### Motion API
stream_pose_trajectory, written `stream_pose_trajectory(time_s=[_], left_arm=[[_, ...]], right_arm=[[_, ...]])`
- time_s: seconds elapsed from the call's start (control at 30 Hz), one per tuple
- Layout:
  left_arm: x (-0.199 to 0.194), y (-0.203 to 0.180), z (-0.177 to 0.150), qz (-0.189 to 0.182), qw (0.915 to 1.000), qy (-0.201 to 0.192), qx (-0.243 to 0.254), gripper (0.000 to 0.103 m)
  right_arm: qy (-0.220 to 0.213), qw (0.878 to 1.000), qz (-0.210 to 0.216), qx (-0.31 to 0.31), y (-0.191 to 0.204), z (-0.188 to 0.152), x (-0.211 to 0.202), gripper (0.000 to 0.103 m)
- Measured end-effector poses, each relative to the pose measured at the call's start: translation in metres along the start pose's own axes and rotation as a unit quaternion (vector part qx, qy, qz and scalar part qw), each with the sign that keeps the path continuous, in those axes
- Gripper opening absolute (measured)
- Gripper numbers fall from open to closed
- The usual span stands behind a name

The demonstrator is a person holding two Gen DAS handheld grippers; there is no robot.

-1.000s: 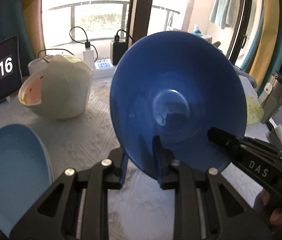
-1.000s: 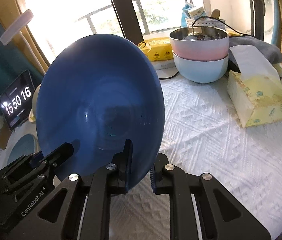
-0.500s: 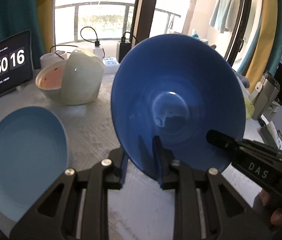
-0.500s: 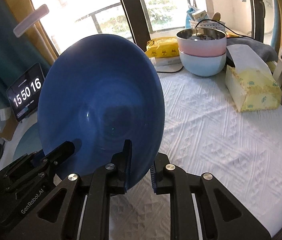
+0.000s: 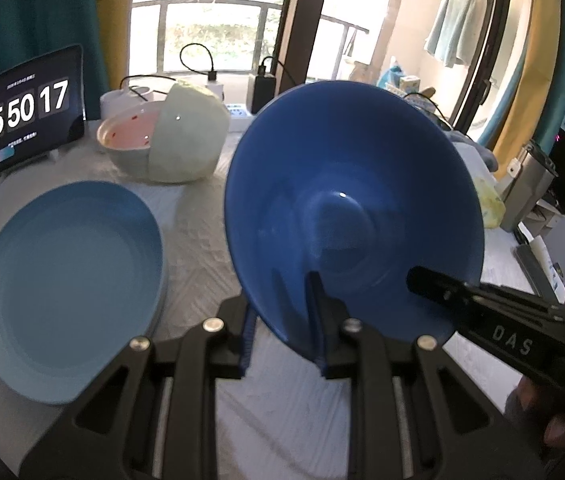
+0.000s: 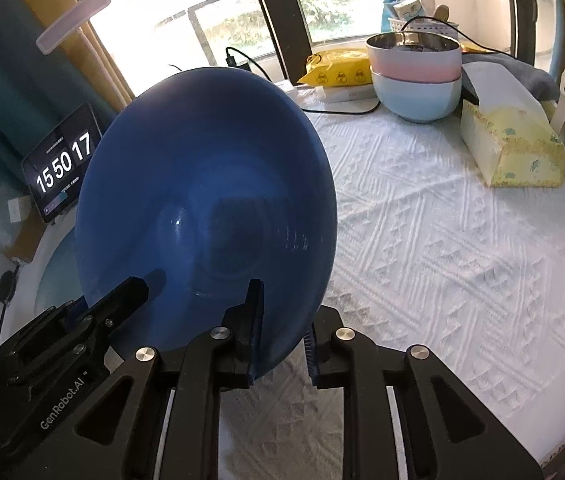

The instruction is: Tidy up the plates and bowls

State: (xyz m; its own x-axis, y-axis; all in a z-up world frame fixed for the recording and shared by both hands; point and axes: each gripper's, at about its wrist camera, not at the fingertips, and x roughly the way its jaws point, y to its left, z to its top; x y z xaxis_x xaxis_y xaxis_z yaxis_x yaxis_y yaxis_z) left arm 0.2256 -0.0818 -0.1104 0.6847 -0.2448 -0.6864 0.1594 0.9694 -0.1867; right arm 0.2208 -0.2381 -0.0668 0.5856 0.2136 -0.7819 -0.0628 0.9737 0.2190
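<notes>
Left wrist view: the left gripper (image 5: 282,332) pinches the lower rim of the deep dark blue plastic bowl (image 5: 354,216), held tilted above the white textured tablecloth (image 5: 198,224). A light blue round plate (image 5: 70,280) lies at the left.

Right wrist view: the right gripper (image 6: 282,336) has the bowl's rim (image 6: 206,208) between its fingers, and its jaws are opening; whether the pads touch it, I cannot tell.

Deep blue bowl (image 5: 354,208) at centre. Pale blue plate (image 5: 70,280) at 9 o'clock. Mint-green bowls (image 5: 186,140), one pink inside with red flecks, at 11. White cloth (image 6: 462,248) with raised diamond pattern. Pink bowl (image 6: 414,66) over light-blue bowl (image 6: 418,96) at 1. Yellow tissue box (image 6: 514,152).
</notes>
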Motion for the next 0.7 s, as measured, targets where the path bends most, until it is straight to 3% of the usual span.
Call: stream_pose_trajectory(time_s=[0.47, 0.7], left_arm=[[-0.01, 0.008, -0.01, -0.008, 0.9998, 0.015, -0.011, 0.025], [-0.011, 0.011, -0.012, -0.008, 0.9995, 0.028, -0.015, 0.026]], right_arm=[[0.011, 1.0, -0.002, 0.001, 0.008, -0.005, -0.007, 0.024], [0.018, 1.0, -0.007, 0.005, 0.007, -0.006, -0.007, 0.034]])
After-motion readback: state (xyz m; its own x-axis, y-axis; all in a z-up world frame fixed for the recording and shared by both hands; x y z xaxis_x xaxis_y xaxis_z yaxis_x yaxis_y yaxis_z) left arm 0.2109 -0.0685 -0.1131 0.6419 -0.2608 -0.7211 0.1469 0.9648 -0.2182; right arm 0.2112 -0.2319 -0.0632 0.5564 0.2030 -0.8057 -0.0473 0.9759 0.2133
